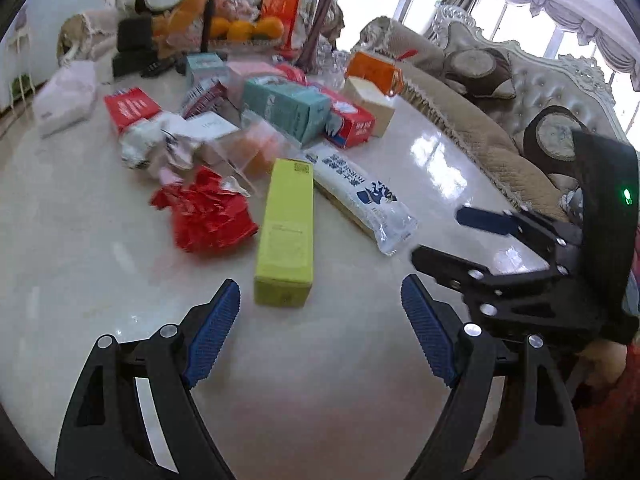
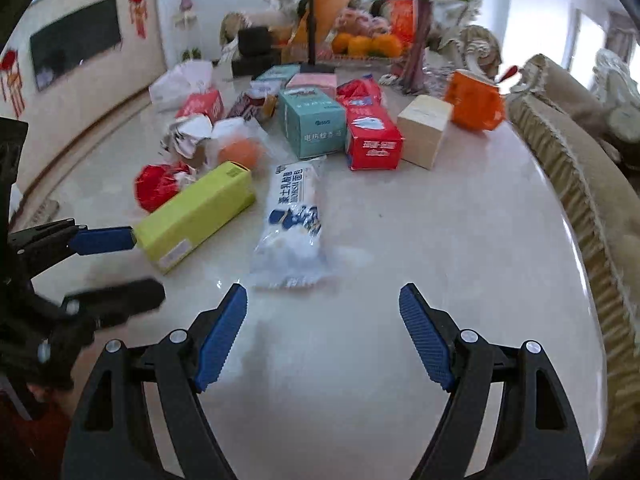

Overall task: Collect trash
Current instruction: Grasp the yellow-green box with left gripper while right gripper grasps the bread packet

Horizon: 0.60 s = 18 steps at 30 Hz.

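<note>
Inspector: Your left hand-held gripper (image 1: pixel 320 332) is open and empty; the yellow-green box (image 1: pixel 286 236) lies on the counter (image 1: pixel 100 264) just ahead, long axis pointing away from you.

Operator: And the right?

Inspector: Your right hand-held gripper (image 2: pixel 322 334) is open too, nearer the white bread wrapper (image 2: pixel 292 224). No bin shows; the far pile is blurred.
</note>
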Each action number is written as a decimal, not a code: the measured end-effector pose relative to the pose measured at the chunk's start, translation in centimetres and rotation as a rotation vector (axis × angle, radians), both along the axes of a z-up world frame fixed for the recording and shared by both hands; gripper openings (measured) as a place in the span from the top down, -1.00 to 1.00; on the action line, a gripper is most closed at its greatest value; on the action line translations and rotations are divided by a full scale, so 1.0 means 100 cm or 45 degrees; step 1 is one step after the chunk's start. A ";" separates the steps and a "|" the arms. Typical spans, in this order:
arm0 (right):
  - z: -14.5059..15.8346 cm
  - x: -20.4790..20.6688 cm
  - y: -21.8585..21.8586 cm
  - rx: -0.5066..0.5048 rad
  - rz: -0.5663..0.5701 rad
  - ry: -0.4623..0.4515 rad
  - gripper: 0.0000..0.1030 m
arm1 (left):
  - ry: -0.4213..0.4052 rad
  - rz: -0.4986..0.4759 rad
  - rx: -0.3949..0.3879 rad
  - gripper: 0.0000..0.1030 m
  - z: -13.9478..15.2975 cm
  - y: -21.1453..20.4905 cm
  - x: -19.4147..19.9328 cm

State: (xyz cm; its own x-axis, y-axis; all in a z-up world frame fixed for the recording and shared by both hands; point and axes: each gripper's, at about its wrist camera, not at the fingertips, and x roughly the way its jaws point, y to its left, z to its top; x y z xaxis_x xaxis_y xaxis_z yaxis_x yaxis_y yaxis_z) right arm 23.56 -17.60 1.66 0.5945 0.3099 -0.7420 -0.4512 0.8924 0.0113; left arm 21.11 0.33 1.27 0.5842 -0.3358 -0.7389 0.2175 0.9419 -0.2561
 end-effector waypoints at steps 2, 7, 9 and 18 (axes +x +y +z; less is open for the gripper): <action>-0.002 0.011 0.003 -0.018 0.021 0.003 -0.45 | 0.017 -0.016 0.017 -0.57 -0.005 -0.003 0.013; 0.000 0.034 0.007 0.003 0.064 -0.005 -0.45 | 0.013 -0.021 0.050 -0.57 -0.005 -0.003 0.036; 0.002 0.042 0.012 0.007 0.093 -0.007 -0.45 | 0.027 -0.021 0.064 -0.49 -0.007 0.001 0.047; -0.005 0.068 0.044 -0.087 0.132 0.033 -0.43 | 0.035 -0.056 0.123 0.39 -0.007 0.006 0.061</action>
